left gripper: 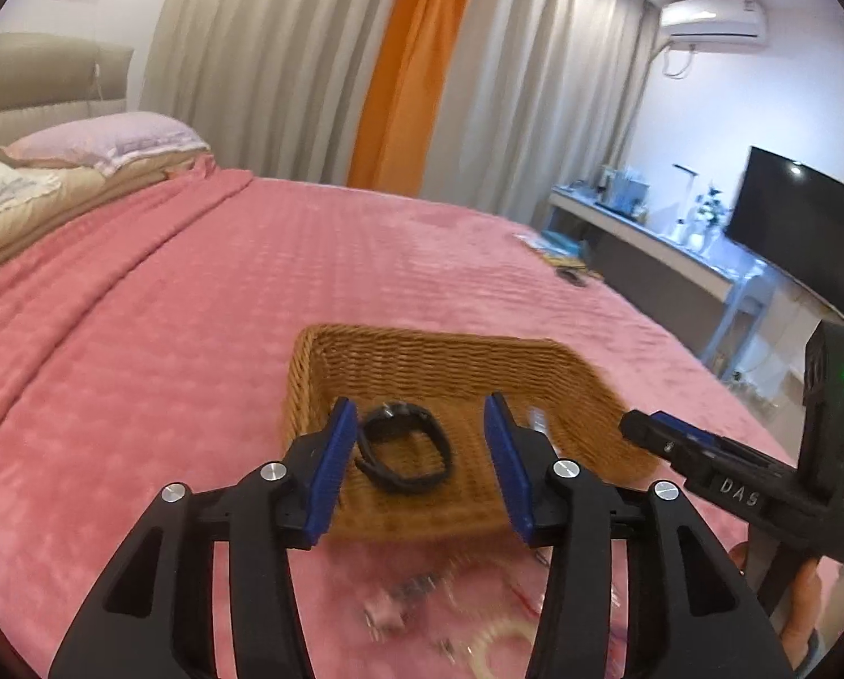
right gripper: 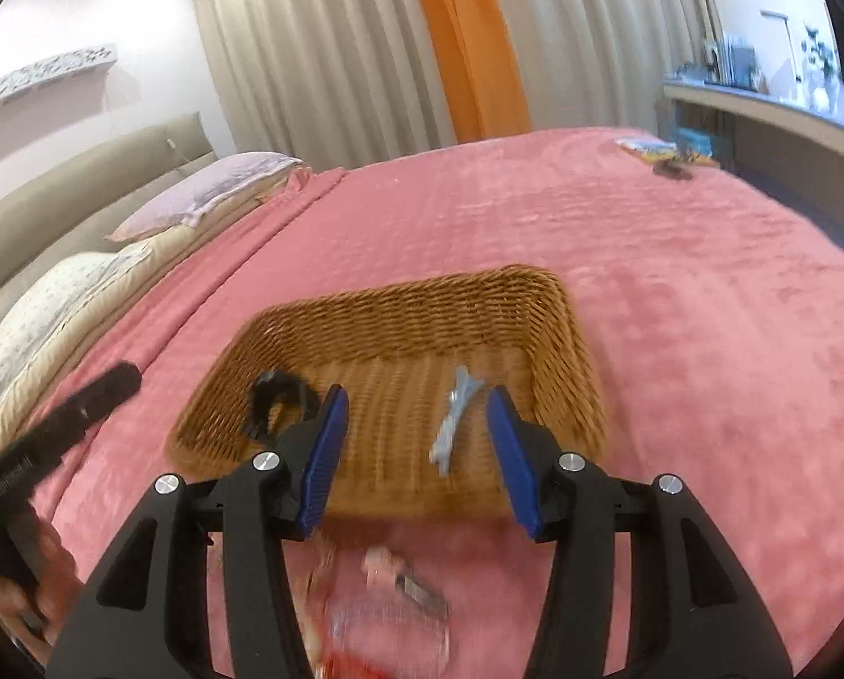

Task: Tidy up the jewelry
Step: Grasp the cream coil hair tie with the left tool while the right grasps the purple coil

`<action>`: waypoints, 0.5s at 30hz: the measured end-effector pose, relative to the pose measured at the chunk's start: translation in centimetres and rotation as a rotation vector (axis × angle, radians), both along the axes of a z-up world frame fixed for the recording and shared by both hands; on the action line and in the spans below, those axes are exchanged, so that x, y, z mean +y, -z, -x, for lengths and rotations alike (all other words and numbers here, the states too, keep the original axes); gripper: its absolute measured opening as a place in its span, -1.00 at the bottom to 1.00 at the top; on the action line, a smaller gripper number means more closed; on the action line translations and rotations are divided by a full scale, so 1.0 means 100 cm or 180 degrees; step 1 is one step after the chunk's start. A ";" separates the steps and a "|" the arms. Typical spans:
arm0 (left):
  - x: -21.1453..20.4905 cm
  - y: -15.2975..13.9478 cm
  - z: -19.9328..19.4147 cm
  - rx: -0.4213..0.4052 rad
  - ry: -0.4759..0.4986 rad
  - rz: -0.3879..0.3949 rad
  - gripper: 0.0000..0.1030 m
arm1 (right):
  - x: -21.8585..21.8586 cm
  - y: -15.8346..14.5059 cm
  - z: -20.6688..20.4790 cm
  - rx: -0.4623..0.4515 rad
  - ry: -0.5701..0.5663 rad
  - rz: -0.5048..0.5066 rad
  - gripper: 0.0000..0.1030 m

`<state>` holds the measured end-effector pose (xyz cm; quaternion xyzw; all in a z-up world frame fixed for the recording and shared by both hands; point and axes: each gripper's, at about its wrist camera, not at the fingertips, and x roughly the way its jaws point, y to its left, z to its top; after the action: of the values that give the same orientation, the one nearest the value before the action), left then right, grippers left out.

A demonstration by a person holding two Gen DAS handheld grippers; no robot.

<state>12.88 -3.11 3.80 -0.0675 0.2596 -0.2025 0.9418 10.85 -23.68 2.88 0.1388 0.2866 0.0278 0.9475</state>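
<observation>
Black band: a dark watch-like band (left gripper: 405, 447) lies in the wicker basket near its left side, seen between the left claw's pads but touched by neither; in the right wrist view it (right gripper: 277, 396) shows blurred at the basket's left end.
Pale clip: a light grey-blue piece, perhaps a hair clip (right gripper: 455, 416), blurred, is inside the basket toward its right side, between the right claw's pads and clear of both; whether it rests on the basket floor cannot be told.
Wicker basket: a shallow rectangular woven basket (left gripper: 433, 348) sits on the bed, its rim open to the top; the same basket (right gripper: 422, 294) fills the middle of the right wrist view.
Loose jewelry: small blurred pieces (left gripper: 405, 611) lie on the blanket just in front of the basket, too smeared to name; a pale ring shape is among them.
Left claw: the left claw (left gripper: 422, 467) is spread, its blue pads apart with nothing pinched.
Right claw: the right claw (right gripper: 416, 455) is spread as well, pads apart and empty; it also shows at the right edge of the left wrist view (left gripper: 671, 441), held by a hand.
Bed: a pink textured blanket (left gripper: 195, 311) covers the bed, with pillows (left gripper: 105, 138) at its head.
Room: beige and orange curtains (left gripper: 410, 56) hang behind the bed.
</observation>
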 end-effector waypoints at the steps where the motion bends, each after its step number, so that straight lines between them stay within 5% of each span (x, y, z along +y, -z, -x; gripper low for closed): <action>1: 0.001 -0.003 0.013 0.0017 0.0105 0.0020 -0.02 | 0.001 -0.002 0.018 -0.0045 0.0002 0.0024 -0.07; 7: 0.008 0.020 0.069 0.0171 0.0239 0.0070 -0.02 | 0.016 0.023 0.077 0.0157 -0.0067 0.0021 -0.16; 10: 0.013 0.046 0.079 0.0346 0.0246 0.0149 -0.02 | 0.025 0.042 0.093 0.0242 -0.0115 0.0051 -0.37; 15: 0.005 0.084 0.073 0.0626 0.0148 0.0022 -0.05 | 0.025 0.048 0.108 0.0232 -0.0140 0.0178 -0.41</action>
<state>5.57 -2.57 -4.65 -0.0843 0.3515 -0.2176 0.9067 0.09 -21.15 -1.96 0.1069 0.3246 0.0356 0.9391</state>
